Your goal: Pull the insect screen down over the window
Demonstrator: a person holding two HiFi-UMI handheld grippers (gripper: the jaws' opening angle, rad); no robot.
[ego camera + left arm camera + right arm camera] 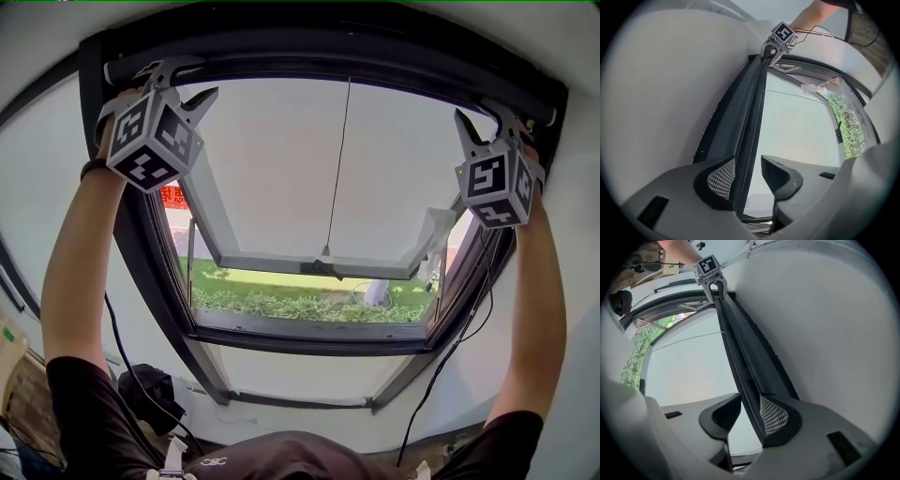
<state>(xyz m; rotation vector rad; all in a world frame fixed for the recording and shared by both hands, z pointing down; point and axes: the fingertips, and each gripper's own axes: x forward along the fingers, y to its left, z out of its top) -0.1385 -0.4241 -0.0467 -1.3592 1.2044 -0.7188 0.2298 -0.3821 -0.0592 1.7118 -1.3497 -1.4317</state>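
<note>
The insect screen's dark bar point(347, 58) lies rolled up along the top of the roof window frame point(150, 272). A thin pull cord point(337, 159) hangs from its middle. My left gripper point(186, 82) is raised to the bar's left end and my right gripper point(485, 119) to its right end. In the left gripper view the bar point(752, 117) runs between the jaws of the left gripper point(747, 168); it lies against the meshed pad point(723, 178), with a gap to the other finger. In the right gripper view the bar point(740, 352) likewise sits in the right gripper point(751, 411), with daylight beside it.
The window sash point(309, 265) is tilted open outward, with grass and shrubs point(309, 305) below. Black cables point(459, 337) hang at the frame's right side. A dark bag point(150, 389) lies low at the left. White sloped wall surrounds the frame.
</note>
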